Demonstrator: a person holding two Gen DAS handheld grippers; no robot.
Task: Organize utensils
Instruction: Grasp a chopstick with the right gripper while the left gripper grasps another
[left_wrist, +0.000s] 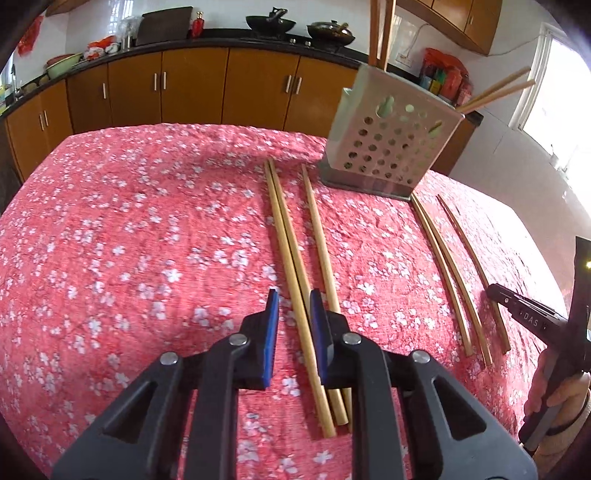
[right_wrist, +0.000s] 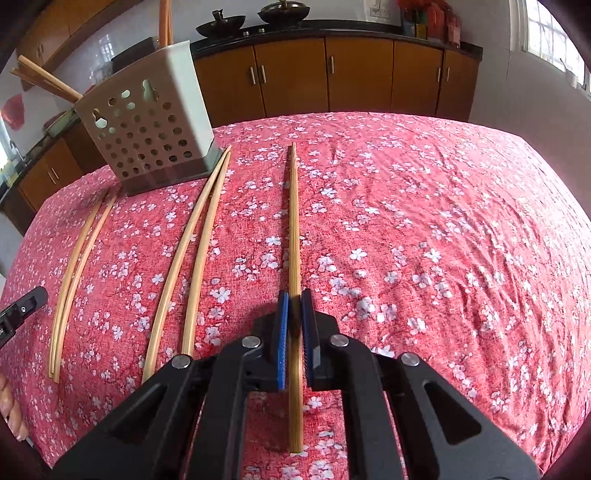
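Two hand-held grippers angle downward over a table with a red floral cloth (left_wrist: 129, 240). The left gripper (left_wrist: 293, 306) has narrow jaws straddling a pair of chopsticks (left_wrist: 291, 273) without visibly pressing them. The right gripper (right_wrist: 294, 306) is clamped on a single chopstick (right_wrist: 294, 236). A perforated holder (right_wrist: 147, 133) stands at the far edge, between loose chopsticks.

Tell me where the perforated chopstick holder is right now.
The perforated chopstick holder stands at the far edge of the red floral tablecloth, upper right in the left wrist view and upper left in the right wrist view, just beyond the tips of the loose chopsticks.
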